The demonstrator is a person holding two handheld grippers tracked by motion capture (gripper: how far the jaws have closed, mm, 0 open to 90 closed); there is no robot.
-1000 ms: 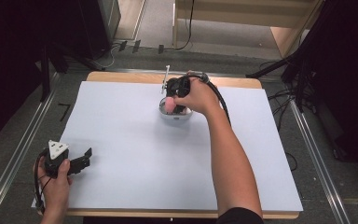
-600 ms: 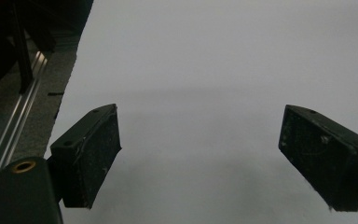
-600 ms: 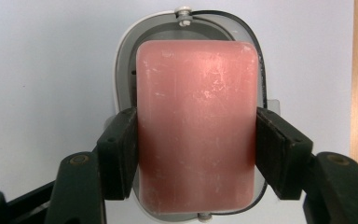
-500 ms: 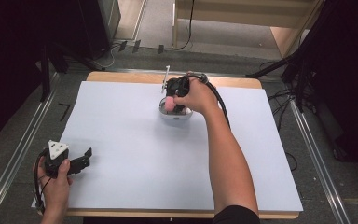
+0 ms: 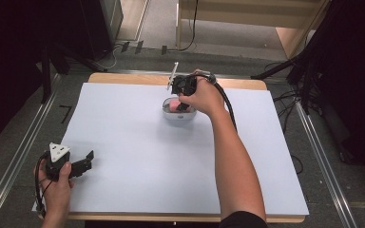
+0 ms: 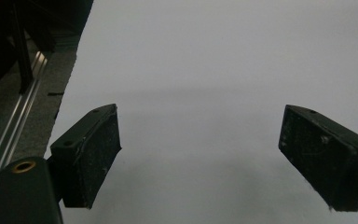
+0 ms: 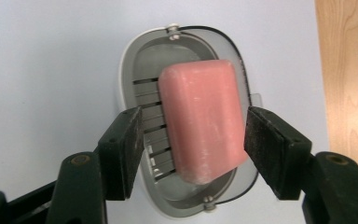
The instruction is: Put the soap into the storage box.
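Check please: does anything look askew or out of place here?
Yes. The pink soap bar lies askew in the grey soap dish: one long edge covers the rim, between the jaws of the right claw, not flat on the slats.

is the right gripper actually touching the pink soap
Cannot tell. In the right gripper view the right gripper straddles the pink soap over the soap dish; one pad meets its edge, while slats show between the other pad and the bar.

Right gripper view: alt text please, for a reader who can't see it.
A pink soap bar lies tilted in a grey slatted soap dish, seen from above, with the right gripper and its two black jaws drawn in close at the bar's long sides. The dish sits on a white table.
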